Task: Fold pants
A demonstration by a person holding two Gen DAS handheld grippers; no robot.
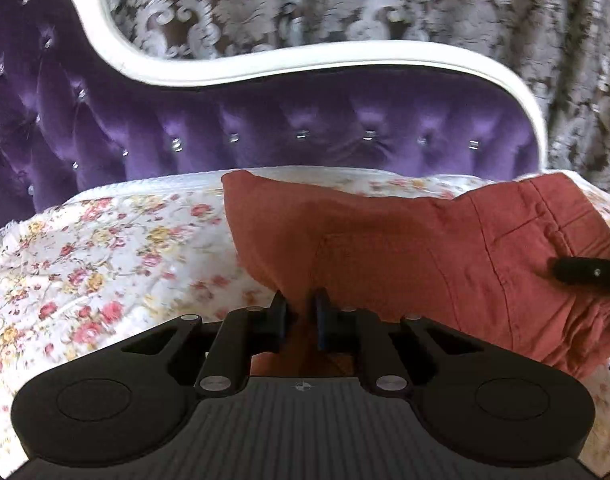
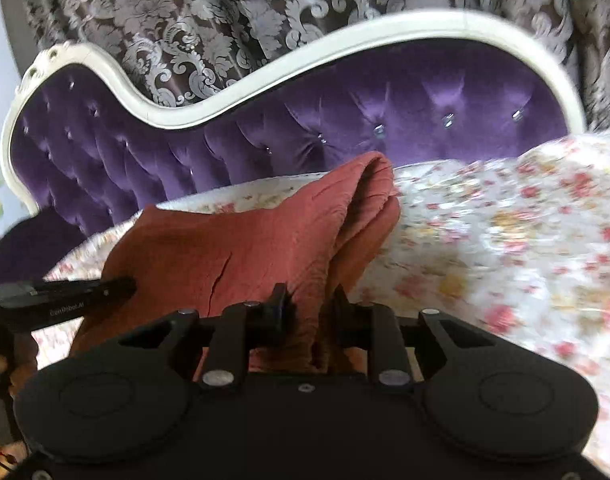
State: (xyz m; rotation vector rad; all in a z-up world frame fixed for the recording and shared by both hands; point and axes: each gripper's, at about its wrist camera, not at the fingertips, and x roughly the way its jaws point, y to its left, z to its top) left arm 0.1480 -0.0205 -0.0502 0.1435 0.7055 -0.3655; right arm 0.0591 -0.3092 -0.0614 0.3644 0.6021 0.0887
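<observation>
While both sets of jaws pinch the pants' [image 1: 385, 240] near edge, floral cover [image 1: 105, 248] spreads wide alongside.

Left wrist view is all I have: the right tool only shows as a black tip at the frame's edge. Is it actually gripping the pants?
Observer: Yes. In the right wrist view the right tool is shut on a bunched fold of the pants.
Operator: What lies to the right of the pants, past my frame?
Observer: Only the floral cover, rumpled, with nothing else resting on it in view.
Operator: Can you see the sofa's far left end?
Observer: Yes. The white frame ends in a carved scroll there, and the left tool reaches in from that side, its tip against the pants.
</observation>
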